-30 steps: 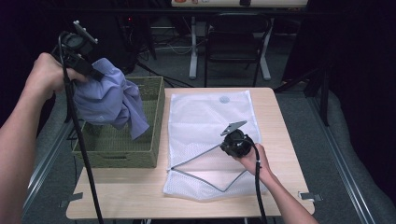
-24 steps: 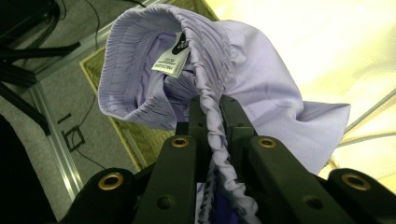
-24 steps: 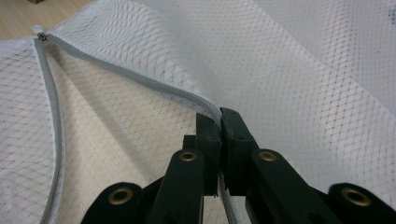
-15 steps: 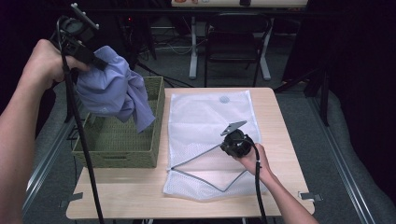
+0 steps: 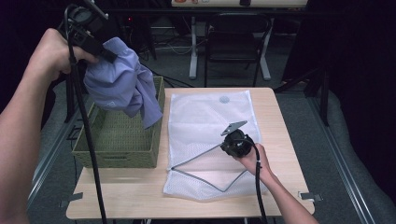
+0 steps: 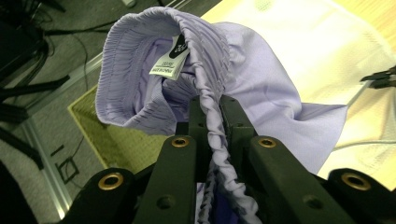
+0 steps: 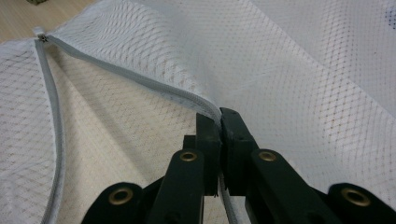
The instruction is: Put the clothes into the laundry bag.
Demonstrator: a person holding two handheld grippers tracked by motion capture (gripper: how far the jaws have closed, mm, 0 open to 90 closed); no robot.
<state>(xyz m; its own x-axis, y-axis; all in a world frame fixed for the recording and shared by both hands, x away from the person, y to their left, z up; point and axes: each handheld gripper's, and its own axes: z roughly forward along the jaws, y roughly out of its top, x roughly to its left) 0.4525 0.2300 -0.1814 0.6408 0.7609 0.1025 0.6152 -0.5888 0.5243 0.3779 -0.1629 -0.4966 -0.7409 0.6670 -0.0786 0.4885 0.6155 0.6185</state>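
A lavender garment (image 5: 122, 83) with a gathered waistband hangs above the green woven basket (image 5: 119, 140). My left gripper (image 5: 109, 55) is shut on its waistband (image 6: 212, 121), and a white label (image 6: 169, 65) shows inside the band. A white mesh laundry bag (image 5: 210, 116) lies flat on the wooden table (image 5: 140, 193), its grey zipper (image 5: 196, 157) parted in a V toward the front. My right gripper (image 5: 232, 140) is shut on the upper zipper edge (image 7: 187, 95) of the bag and lifts that flap a little off the lower layer.
The basket stands at the table's left edge. A black chair (image 5: 236, 42) and table legs stand on the floor beyond the far edge. Cables trail from both grippers down toward the front. Bare wood shows in front of the bag and basket.
My left gripper has risen and shifted right with the lavender garment, which now hangs higher over the basket's right side. The right gripper has stayed put on the bag's zipper edge.
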